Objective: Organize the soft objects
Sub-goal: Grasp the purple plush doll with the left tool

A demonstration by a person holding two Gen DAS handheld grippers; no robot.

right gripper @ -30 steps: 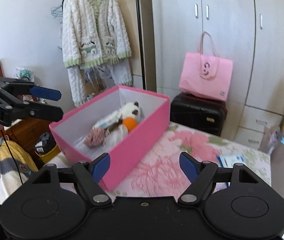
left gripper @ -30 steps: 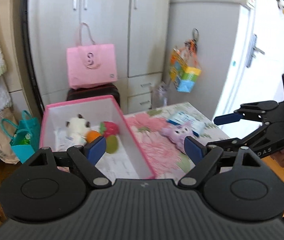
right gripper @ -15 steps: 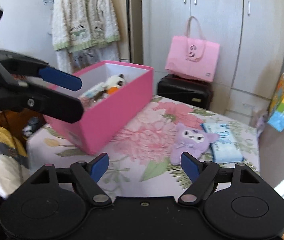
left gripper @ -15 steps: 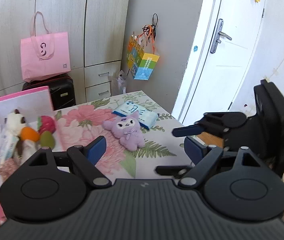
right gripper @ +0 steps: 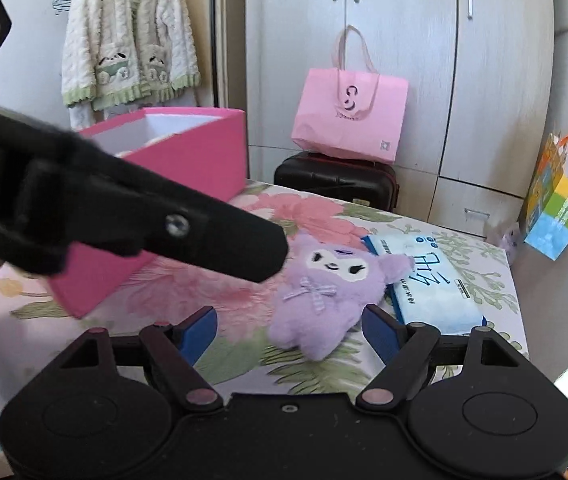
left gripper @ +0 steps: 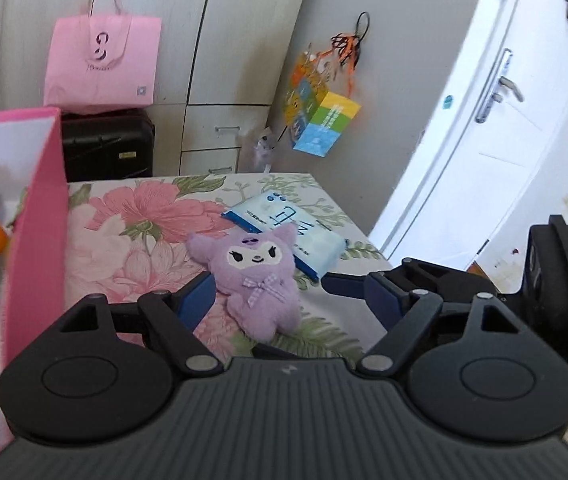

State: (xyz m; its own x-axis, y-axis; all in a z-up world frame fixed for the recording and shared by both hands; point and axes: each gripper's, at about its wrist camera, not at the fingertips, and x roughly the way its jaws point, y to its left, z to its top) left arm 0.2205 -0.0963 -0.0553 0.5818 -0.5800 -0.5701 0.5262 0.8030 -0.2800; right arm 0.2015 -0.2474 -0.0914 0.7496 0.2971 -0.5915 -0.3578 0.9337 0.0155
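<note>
Both grippers tilt down over the purple plush (left gripper: 258,280); jaws wide, empty; left just narrowing.

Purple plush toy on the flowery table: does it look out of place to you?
Somewhat. The purple plush toy lies loose on the floral tablecloth, one ear overlapping the blue tissue pack, while other soft toys already sit in the pink box. Nothing looks spilled or damaged.
</note>
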